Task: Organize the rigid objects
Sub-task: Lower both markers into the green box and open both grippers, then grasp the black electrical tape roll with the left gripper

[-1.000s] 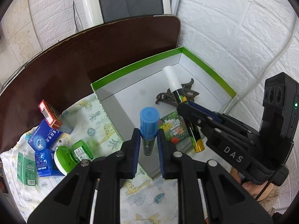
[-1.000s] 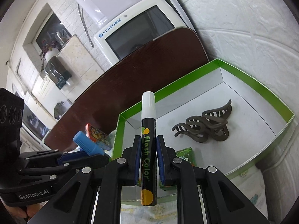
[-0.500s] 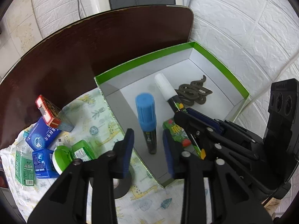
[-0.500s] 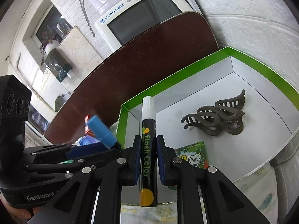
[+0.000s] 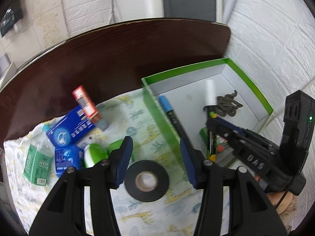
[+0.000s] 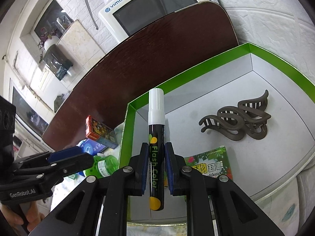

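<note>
My left gripper (image 5: 155, 155) is open and empty, over the patterned cloth beside the green-rimmed box (image 5: 250, 78). The blue-capped marker (image 5: 169, 112) lies inside the box along its left wall. A roll of black tape (image 5: 146, 181) lies on the cloth just below my left fingers. My right gripper (image 6: 155, 157) is shut on a white-capped black marker (image 6: 156, 137), held over the box (image 6: 275, 59). The right gripper and its marker (image 5: 209, 96) also show in the left wrist view. A brown hair claw (image 6: 236, 122) and a green packet (image 6: 208, 167) lie in the box.
On the cloth (image 5: 137, 114) left of the box lie a red-ended box (image 5: 85, 104), blue boxes (image 5: 70, 131), a green carton (image 5: 36, 165) and a green-lidded jar (image 5: 96, 153). The dark wooden table (image 5: 118, 55) runs behind. A white brick wall (image 5: 275, 39) stands right of the box.
My left gripper opened and let go of the blue-capped marker, which now lies in the box. The left gripper has pulled back and left over the cloth. The right gripper still holds its marker.
</note>
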